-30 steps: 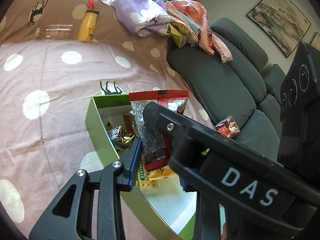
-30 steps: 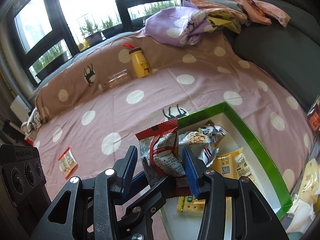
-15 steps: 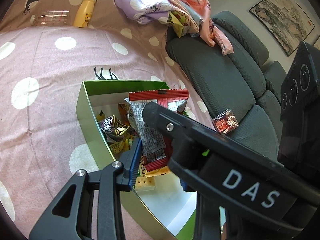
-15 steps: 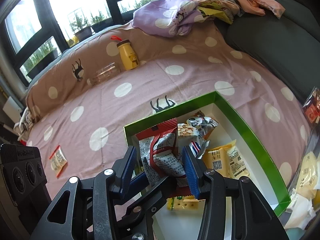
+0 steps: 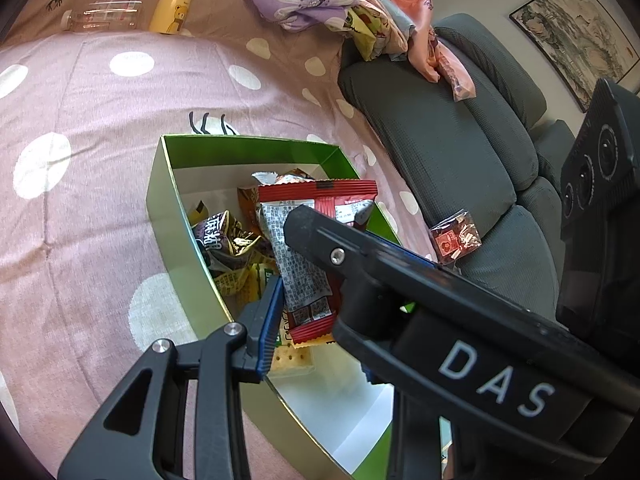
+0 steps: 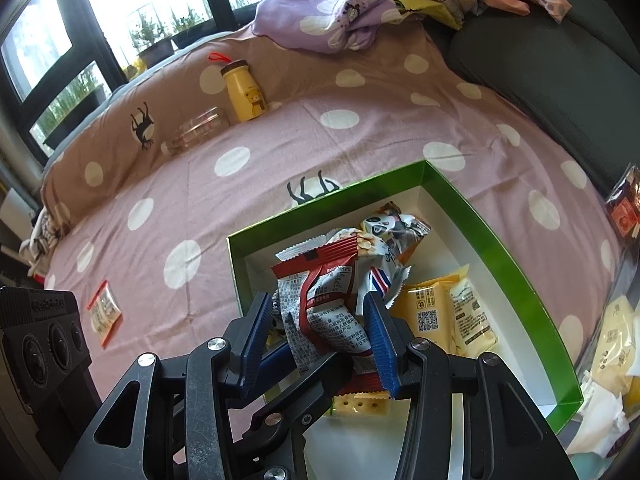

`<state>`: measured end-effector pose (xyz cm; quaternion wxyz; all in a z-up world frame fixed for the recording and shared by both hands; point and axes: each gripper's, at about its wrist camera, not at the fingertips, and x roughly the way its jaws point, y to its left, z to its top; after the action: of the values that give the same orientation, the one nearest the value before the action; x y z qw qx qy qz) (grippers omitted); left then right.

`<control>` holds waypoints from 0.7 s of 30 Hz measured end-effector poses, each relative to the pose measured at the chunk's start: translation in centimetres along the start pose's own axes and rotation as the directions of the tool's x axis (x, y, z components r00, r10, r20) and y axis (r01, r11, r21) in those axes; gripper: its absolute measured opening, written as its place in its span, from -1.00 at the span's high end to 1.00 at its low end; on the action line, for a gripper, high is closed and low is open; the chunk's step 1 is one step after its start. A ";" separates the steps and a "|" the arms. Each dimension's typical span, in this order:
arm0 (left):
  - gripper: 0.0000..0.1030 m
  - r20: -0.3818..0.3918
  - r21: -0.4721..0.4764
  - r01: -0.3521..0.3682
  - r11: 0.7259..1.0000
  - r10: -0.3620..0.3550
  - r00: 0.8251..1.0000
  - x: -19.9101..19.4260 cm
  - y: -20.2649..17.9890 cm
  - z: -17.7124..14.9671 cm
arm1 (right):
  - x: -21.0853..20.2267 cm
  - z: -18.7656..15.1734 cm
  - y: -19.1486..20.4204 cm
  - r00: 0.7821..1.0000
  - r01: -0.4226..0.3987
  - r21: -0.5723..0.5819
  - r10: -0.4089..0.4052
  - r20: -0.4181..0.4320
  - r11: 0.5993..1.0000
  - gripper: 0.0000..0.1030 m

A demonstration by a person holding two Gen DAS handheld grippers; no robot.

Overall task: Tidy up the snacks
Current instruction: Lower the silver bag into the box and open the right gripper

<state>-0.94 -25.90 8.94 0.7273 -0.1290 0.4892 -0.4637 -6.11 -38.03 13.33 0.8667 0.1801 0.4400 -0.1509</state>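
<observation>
A red and silver snack packet [image 5: 304, 248] [image 6: 324, 304] is held by both grippers at once, just above the green box [image 5: 168, 216] [image 6: 492, 232]. My left gripper [image 5: 312, 300] is shut on it, and my right gripper [image 6: 320, 328] is shut on it too. The right gripper's body crosses the left wrist view in front of the packet. The box holds several snacks: a purple and gold packet [image 5: 228, 240], yellow packets [image 6: 448, 316], a panda packet [image 6: 392, 228] and a cracker pack [image 6: 360, 400].
The box sits on a pink polka-dot cover [image 6: 240, 160]. A red snack packet [image 6: 104, 312] lies on it at the left. Another red packet [image 5: 456, 236] lies on the grey sofa [image 5: 440, 140]. A yellow bottle [image 6: 244, 96], a clear bottle [image 6: 196, 132] and piled clothes [image 6: 344, 12] are at the back.
Both grippers have moved forward and down with the red and silver packet, from the box's near left edge to over its inside. The grip on the packet is unchanged.
</observation>
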 end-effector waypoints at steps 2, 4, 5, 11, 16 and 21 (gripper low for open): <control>0.39 -0.006 -0.005 -0.001 1.000 0.000 1.000 0.2 0.1 0.0 | 0.2 0.0 -0.1 1.000 0.002 0.001 -0.002 -0.007 1.000 0.04; 0.39 -0.010 -0.011 -0.001 1.000 0.000 1.000 0.4 0.1 0.1 | 0.3 0.0 -0.1 1.000 0.003 0.002 -0.003 -0.014 1.000 0.04; 0.39 -0.012 -0.013 -0.001 1.000 0.001 1.000 0.4 0.2 0.0 | 0.4 0.0 -0.2 1.000 0.003 0.001 -0.003 -0.017 1.000 0.04; 0.39 -0.021 -0.022 -0.003 1.000 0.003 1.000 0.7 0.3 -0.2 | 0.8 -0.1 -0.6 0.999 0.005 0.004 -0.005 -0.033 1.000 0.04; 0.38 -0.023 -0.022 -0.015 1.000 0.015 1.000 0.9 0.0 -0.1 | 1.0 0.0 -0.9 0.999 0.006 0.016 -0.005 -0.048 1.000 0.04; 0.33 -0.009 -0.019 -0.031 0.999 0.031 0.999 -0.1 0.0 -0.3 | 0.4 -0.1 -0.9 0.999 0.002 0.028 0.000 -0.042 1.000 -0.14</control>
<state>-1.24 -25.77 8.86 0.7311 -0.1263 0.4986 -0.4482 -6.38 -38.84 12.78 0.8547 0.1951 0.4559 -0.1536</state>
